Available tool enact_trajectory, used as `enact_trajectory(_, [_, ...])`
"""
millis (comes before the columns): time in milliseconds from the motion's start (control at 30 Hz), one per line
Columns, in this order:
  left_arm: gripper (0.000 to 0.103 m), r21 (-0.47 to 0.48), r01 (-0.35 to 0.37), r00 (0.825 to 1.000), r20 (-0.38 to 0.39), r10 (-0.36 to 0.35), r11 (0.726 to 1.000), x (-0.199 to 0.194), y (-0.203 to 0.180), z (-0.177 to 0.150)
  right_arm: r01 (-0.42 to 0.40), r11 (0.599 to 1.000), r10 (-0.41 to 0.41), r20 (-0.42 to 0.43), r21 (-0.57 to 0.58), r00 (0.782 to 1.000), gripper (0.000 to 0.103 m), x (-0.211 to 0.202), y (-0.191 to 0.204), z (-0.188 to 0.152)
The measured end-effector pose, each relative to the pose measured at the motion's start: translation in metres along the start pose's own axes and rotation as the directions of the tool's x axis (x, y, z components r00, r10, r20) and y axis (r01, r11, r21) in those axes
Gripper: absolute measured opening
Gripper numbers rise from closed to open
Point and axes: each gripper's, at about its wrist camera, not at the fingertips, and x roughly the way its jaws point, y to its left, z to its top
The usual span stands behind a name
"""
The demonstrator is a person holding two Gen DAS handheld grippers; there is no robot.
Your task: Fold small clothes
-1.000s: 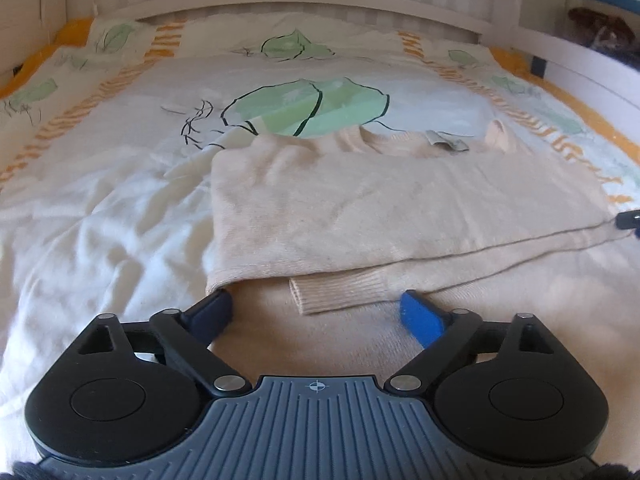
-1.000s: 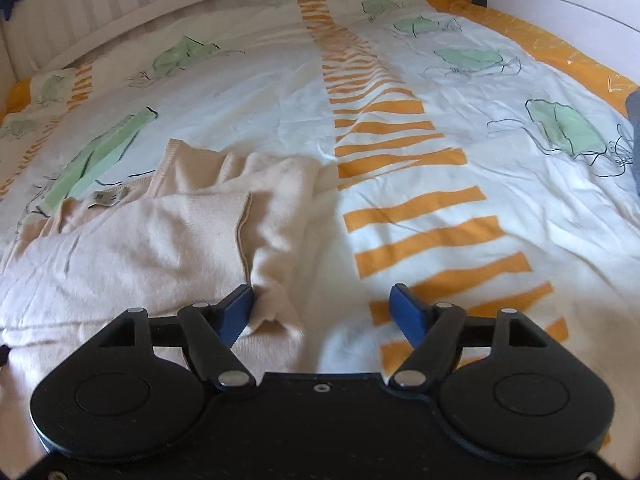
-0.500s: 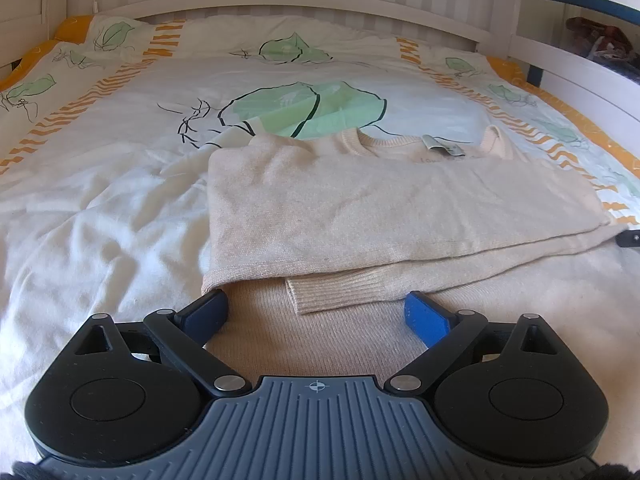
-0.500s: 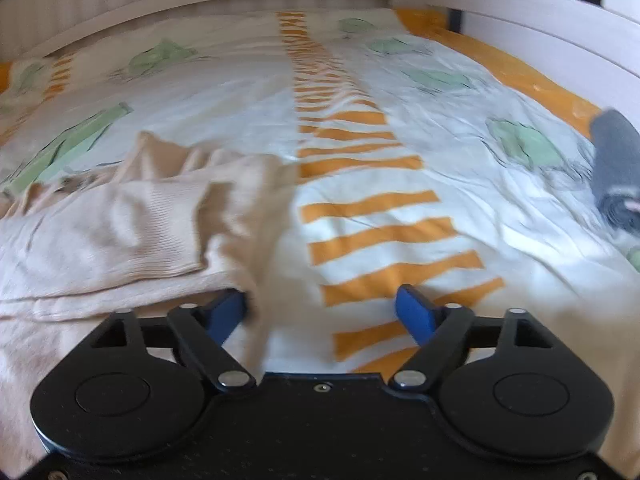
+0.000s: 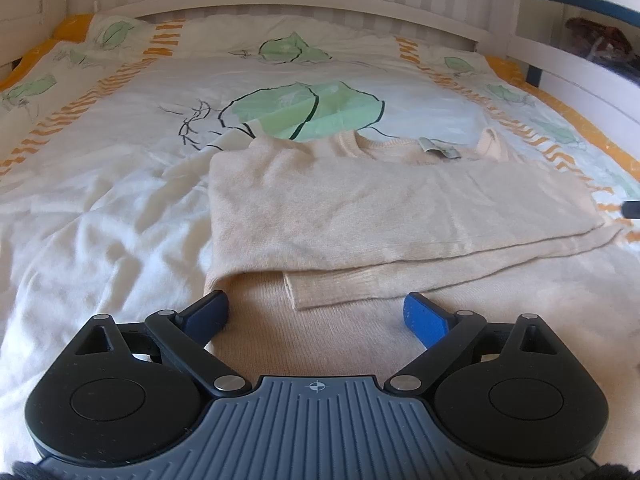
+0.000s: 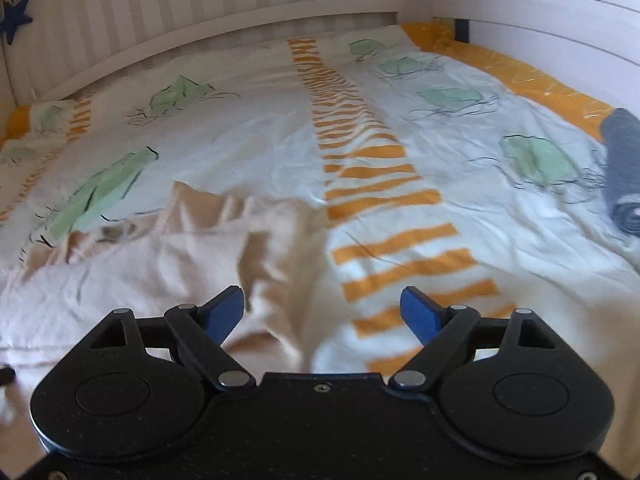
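A cream knit sweater (image 5: 380, 208) lies on the bed, with a sleeve folded across its body and a ribbed cuff (image 5: 340, 284) near my left gripper. A grey label (image 5: 440, 148) shows at its neckline. My left gripper (image 5: 316, 314) is open and empty, low over the sweater's lower part. In the right wrist view the sweater's rumpled right side (image 6: 224, 248) lies at the left. My right gripper (image 6: 322, 310) is open and empty above the sweater's edge.
The bedcover (image 6: 400, 128) is white with green leaf prints and orange stripes. A rolled grey-blue garment (image 6: 622, 176) lies at the right side of the bed. A white bed rail (image 5: 280, 0) runs along the far side, and a side rail (image 6: 540, 28) along the right.
My right gripper has drawn back and up from the sweater's right edge and turned right, so the grey-blue roll has come into view. My left gripper has backed off slightly. Both stay open.
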Motion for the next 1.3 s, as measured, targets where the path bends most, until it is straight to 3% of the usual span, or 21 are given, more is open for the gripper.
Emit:
enact_trajectory(100, [0.095, -0.058, 0.004, 1.000, 0.024, -0.003, 0.998, -0.016, 0.002, 0.000, -0.034, 0.999, 0.034, -0.004, -0.019, 0.999, 0.086, 0.011, 0.013, 0.009])
enact_trajectory(267, [0.095, -0.071, -0.023, 0.988, 0.148, 0.033, 0.997, -0.034, 0.001, 0.024, -0.057, 0.993, 0.057, -0.007, -0.106, 0.998, 0.087, 0.037, 0.041, 0.028])
enact_trajectory(400, [0.095, -0.090, -0.019, 0.990, 0.136, 0.031, 0.996, -0.010, 0.000, 0.053, -0.005, 0.988, 0.000, -0.037, -0.154, 0.999, 0.087, 0.072, 0.051, 0.035])
enact_trajectory(467, [0.095, -0.084, -0.037, 0.992, 0.120, 0.047, 0.996, 0.004, -0.002, 0.057, 0.073, 0.984, -0.086, -0.074, -0.162, 0.994, 0.086, 0.090, 0.043, 0.033])
enact_trajectory(533, [0.095, -0.079, -0.065, 0.994, 0.082, 0.072, 0.995, 0.021, -0.001, 0.057, 0.115, 0.988, -0.123, -0.075, -0.106, 0.990, 0.090, 0.092, 0.028, 0.033])
enact_trajectory(667, [0.096, -0.083, -0.087, 0.996, -0.019, 0.086, 0.993, 0.050, 0.004, 0.039, 0.056, 0.998, -0.056, -0.082, -0.002, 0.995, 0.086, 0.083, 0.007, 0.036])
enact_trajectory(733, [0.101, -0.095, -0.093, 0.996, 0.006, 0.094, 0.991, 0.050, 0.006, 0.032, -0.005, 1.000, 0.007, -0.078, 0.023, 0.997, 0.084, 0.081, -0.001, 0.037])
enact_trajectory(800, [0.101, -0.110, -0.087, 0.996, -0.003, 0.087, 0.990, 0.049, 0.009, 0.032, -0.018, 0.999, 0.021, -0.074, 0.039, 0.997, 0.077, 0.082, -0.006, 0.038])
enact_trajectory(833, [0.101, -0.115, -0.082, 0.997, -0.003, 0.083, 0.990, 0.049, 0.010, 0.032, -0.021, 0.999, 0.024, -0.072, 0.043, 0.997, 0.066, 0.082, -0.006, 0.038])
enact_trajectory(900, [0.102, -0.118, -0.080, 0.997, -0.002, 0.081, 0.990, 0.048, 0.009, 0.032, -0.064, 0.997, 0.067, -0.078, 0.033, 0.995, 0.020, 0.083, -0.005, 0.040])
enact_trajectory(933, [0.102, -0.115, -0.083, 0.997, -0.002, 0.084, 0.990, 0.048, 0.009, 0.032, -0.105, 0.994, 0.107, -0.092, 0.030, 0.990, 0.012, 0.085, -0.002, 0.041])
enact_trajectory(1033, [0.102, -0.114, -0.086, 0.996, -0.001, 0.086, 0.990, 0.048, 0.011, 0.032, -0.076, 0.997, 0.074, -0.074, -0.033, 0.995, 0.010, 0.080, 0.006, 0.039])
enact_trajectory(1167, [0.102, -0.114, -0.086, 0.996, 0.000, 0.087, 0.990, 0.049, 0.010, 0.033, 0.049, 0.999, -0.049, -0.075, 0.006, 0.996, 0.003, 0.081, 0.000, 0.034])
enact_trajectory(1300, [0.102, -0.110, -0.089, 0.996, 0.000, 0.090, 0.990, 0.050, 0.006, 0.033, 0.042, 0.999, -0.040, -0.059, 0.017, 0.997, 0.008, 0.080, -0.005, 0.031])
